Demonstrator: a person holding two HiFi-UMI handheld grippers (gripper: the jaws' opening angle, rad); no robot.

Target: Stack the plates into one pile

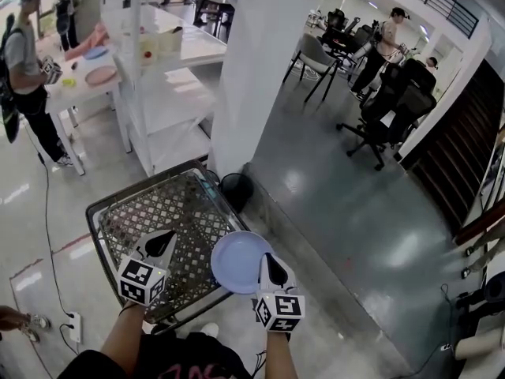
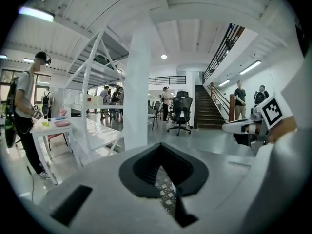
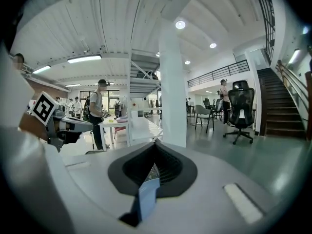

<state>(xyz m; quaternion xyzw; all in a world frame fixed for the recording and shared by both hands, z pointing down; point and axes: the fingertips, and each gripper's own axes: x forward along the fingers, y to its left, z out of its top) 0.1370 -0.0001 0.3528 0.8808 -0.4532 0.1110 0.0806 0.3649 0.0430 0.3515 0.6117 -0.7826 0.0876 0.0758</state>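
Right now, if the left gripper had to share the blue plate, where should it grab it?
Probably the blue plate's bare left rim, coming in from the left gripper's side with fingers above and below the thin edge. The plate faces up, and the right gripper holds its right rim.

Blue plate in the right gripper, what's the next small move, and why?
Probably carry the blue plate leftward, further over the mesh table: the right gripper pinches only its rim, and it seems to hang past the table's right edge.
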